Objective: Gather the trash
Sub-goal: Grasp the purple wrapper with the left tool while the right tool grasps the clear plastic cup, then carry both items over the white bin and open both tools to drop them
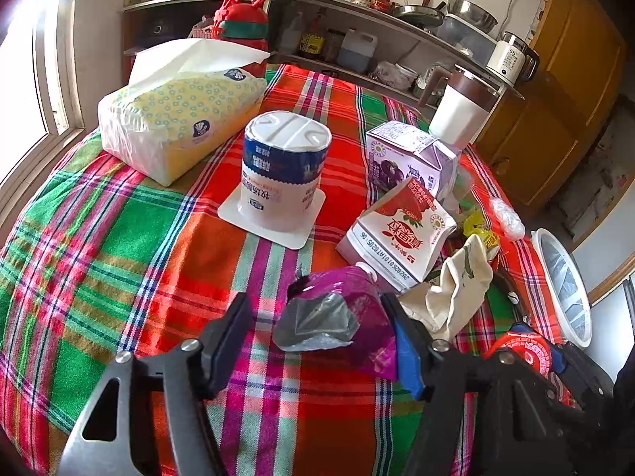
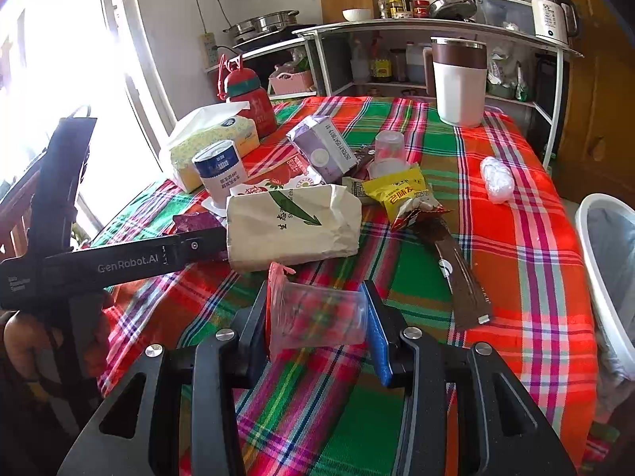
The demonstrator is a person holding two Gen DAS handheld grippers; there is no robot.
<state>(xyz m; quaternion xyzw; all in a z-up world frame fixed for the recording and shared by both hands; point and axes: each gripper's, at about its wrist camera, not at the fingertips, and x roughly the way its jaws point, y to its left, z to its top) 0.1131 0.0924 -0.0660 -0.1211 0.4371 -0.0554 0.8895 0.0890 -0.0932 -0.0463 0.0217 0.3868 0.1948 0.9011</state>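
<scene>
on the desk (image 1: 119, 238) with the plaid cloth, your left claw (image 1: 321, 317) sits around a crumpled purple wrapper (image 1: 357, 309) with a silver inside. its blue pad (image 1: 408, 353) touches the wrapper's right side, but the black finger (image 1: 230, 329) on the other side stands apart from it, so it is not clamped; jaws part open with the wrapper between them.

your right claw (image 2: 317, 309) is clenched on a small clear plastic bag (image 2: 317, 313) with a red edge, both pads pressing its sides, bag low over the cloth near the front edge of the desk.

more trash lies mid-desk: a white paper bag (image 2: 293, 226) with a green arrow print just beyond the right claw, a yellow snack packet (image 2: 397, 190) beside it, a brown wrapper strip (image 2: 460, 273) to its right, a red and white milk carton (image 1: 397, 230) lying on its side, a purple carton (image 1: 405, 154) behind that, and an upturned yogurt cup (image 1: 281, 170) standing on its lid. a small white crumpled wad (image 2: 496, 178) lies alone near the right edge.

a white bin (image 2: 603, 269) with a liner stands just off the desk's right side. a tissue pack (image 1: 178, 119), a red bottle (image 2: 250, 99) and a white and brown tumbler (image 2: 460, 79) stand at the far end of the desk.
</scene>
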